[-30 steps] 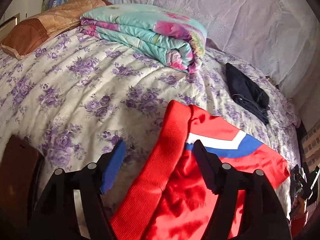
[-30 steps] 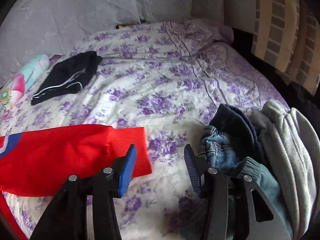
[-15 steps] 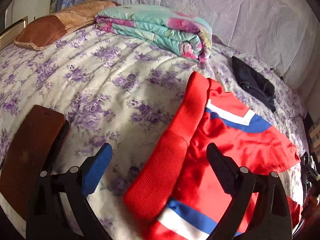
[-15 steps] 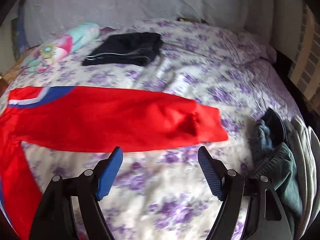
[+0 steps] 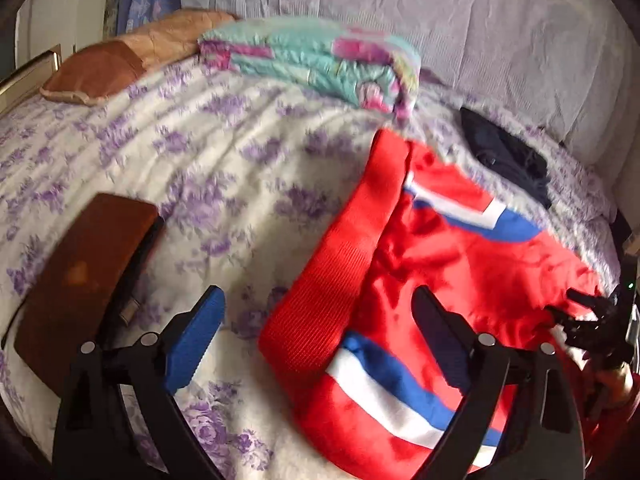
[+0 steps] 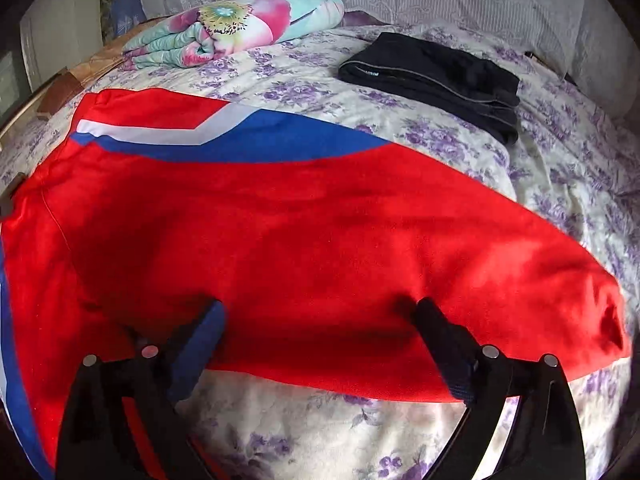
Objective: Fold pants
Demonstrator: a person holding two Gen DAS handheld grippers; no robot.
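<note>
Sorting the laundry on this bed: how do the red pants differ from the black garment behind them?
The red pants lie spread out flat; the black garment is already folded into a compact stack. The red pants carry blue and white stripes; the black garment is plain dark with thin pale seams. The red pants lie nearest the tongs, the black garment farther back. Both rest on the floral bedspread.

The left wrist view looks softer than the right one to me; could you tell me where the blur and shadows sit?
Left wrist view: motion blur smears the folded floral quilt and bedspread. Right wrist view: sharp; shadow darkens the near edge of the red pants; fisheye bulges the bed.
</note>
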